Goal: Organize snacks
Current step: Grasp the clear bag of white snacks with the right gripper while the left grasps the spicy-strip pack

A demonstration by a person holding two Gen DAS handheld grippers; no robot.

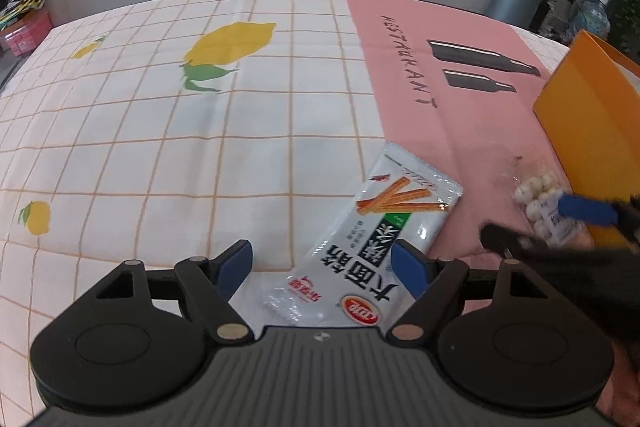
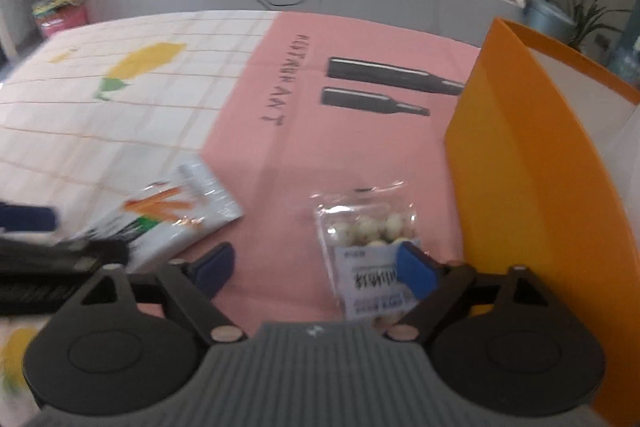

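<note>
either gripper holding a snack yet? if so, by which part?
No. Left gripper is open astride the white snack packet's lower half. Right gripper is open over the clear bag of white balls, at its labelled end. Both lie on the tablecloth.

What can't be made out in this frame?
- Orange box contents: its wall hides them in both views; the frame edge crops it.
- Spicy-strip packet near end: left claw body covers it.
- Clear ball-snack bag label: blurred in the right view; right claw overlaps it.
</note>
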